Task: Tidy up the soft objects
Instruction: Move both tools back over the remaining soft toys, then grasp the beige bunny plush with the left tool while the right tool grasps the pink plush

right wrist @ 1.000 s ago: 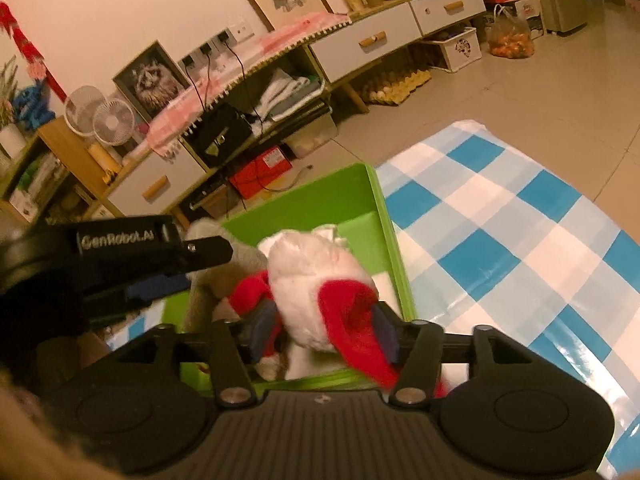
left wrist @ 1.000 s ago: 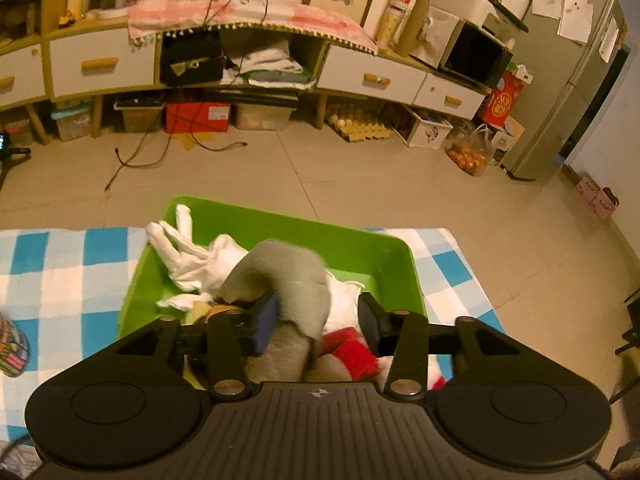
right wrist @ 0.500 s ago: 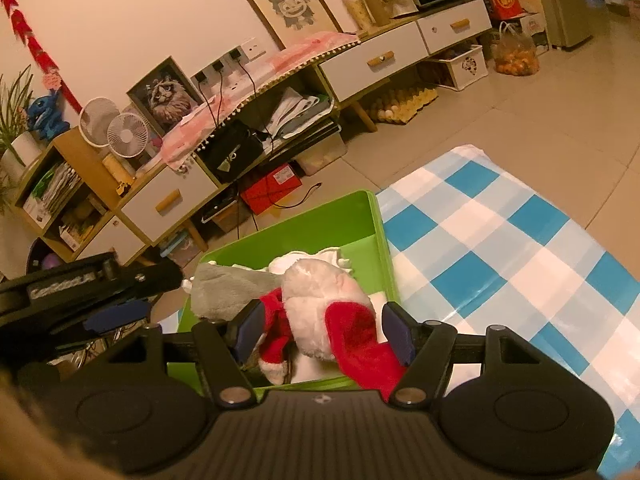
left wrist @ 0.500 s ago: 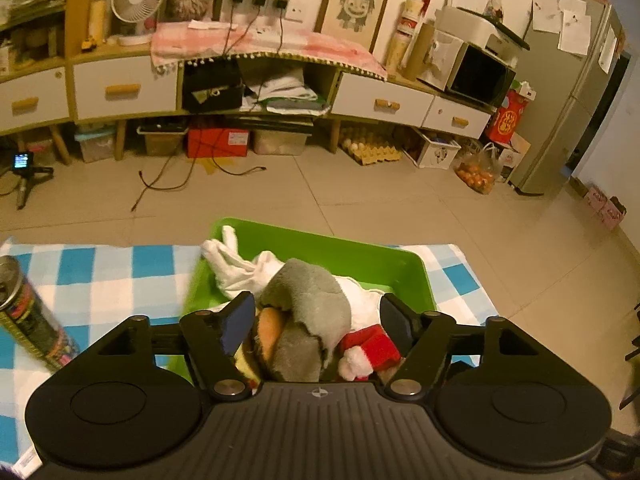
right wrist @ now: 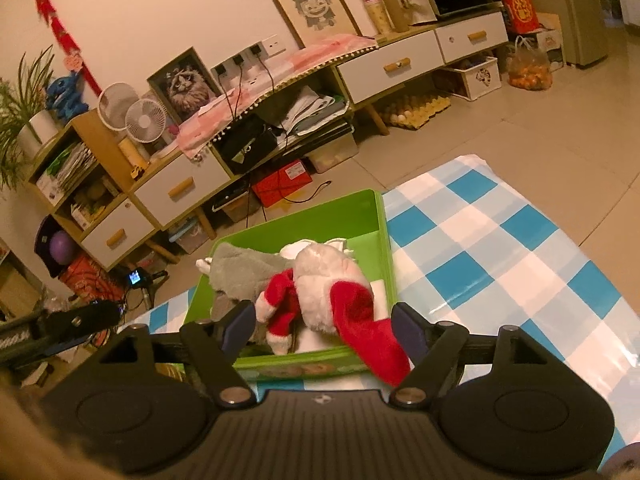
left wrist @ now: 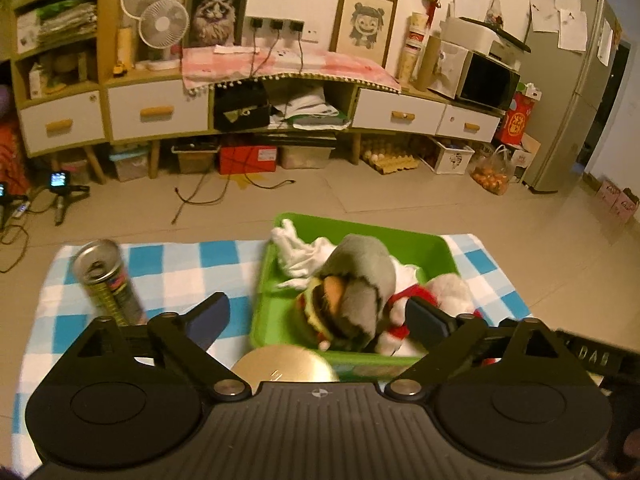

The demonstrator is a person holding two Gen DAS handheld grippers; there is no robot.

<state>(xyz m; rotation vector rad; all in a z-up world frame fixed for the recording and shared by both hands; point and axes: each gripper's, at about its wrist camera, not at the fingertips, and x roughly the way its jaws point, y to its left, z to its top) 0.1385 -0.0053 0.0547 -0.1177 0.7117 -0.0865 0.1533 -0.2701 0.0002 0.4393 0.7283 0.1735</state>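
A green bin [left wrist: 448,252] on the blue-checked cloth holds a grey plush [left wrist: 360,280], a white glove-like cloth [left wrist: 296,252] and a white plush in red hat and scarf [right wrist: 324,284]. My left gripper [left wrist: 318,314] hangs back over the bin's near left corner. Its jaws are opening wide and nothing is pressed between them. My right gripper [right wrist: 322,326] sits at the bin's near rim [right wrist: 288,364], jaws opening. The red hat [right wrist: 368,340] droops over that rim between its fingers, and no pad presses on it. The grey plush [right wrist: 244,272] lies to the left of the white one.
A tall drink can [left wrist: 106,280] stands on the cloth left of the bin. A round gold lid [left wrist: 284,366] lies just under my left gripper. Past the table's far edge are the tiled floor and a low cabinet [left wrist: 280,112]. My other gripper [right wrist: 80,322] shows at the left.
The left jaws have let go of the grey plush, spread wide and drawn back leftward, bringing the can into view. The right jaws have widened off the white plush and pulled back slightly.
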